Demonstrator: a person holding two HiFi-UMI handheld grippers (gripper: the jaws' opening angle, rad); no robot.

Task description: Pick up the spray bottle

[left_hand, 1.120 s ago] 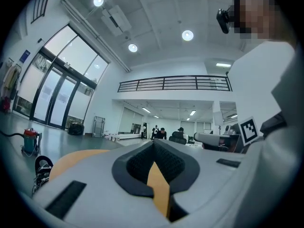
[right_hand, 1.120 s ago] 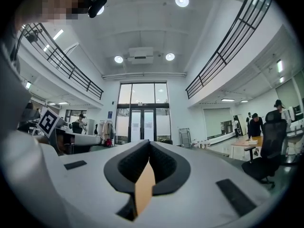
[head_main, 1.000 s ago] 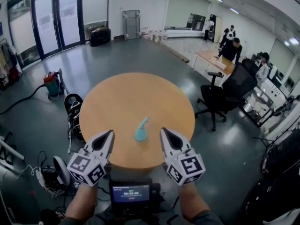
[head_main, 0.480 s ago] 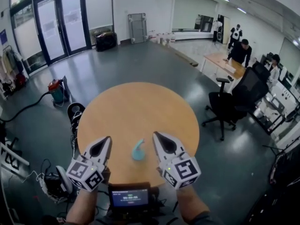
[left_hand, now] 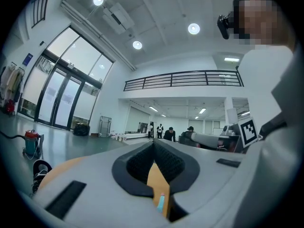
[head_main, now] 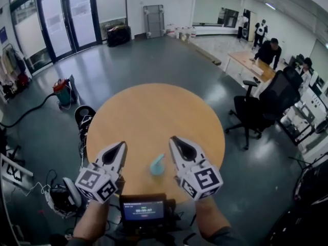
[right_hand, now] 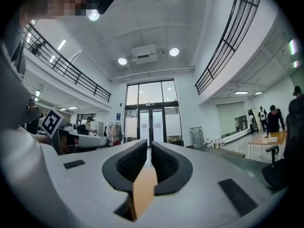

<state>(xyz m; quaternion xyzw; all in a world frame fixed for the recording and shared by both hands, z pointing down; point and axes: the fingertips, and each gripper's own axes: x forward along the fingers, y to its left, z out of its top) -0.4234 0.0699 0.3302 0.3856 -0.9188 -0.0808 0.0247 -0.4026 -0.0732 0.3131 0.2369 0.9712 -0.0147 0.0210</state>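
Approach step, no grasp yet. Spotted spray bottle (head_main: 157,165) on round table (head_main: 154,106) near front edge, between both grippers, touching neither. Found left gripper (head_main: 121,146) clenched on nothing and right gripper (head_main: 175,141) all but closed, also empty. Judged next: spread one jaw pair, bring it around bottle body, close.

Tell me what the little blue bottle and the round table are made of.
Spray bottle: likely plastic, pale blue, smooth, one even colour throughout. Table: top looks like wood or wood-look laminate, matt light brown; no grain shows, so I cannot tell which.
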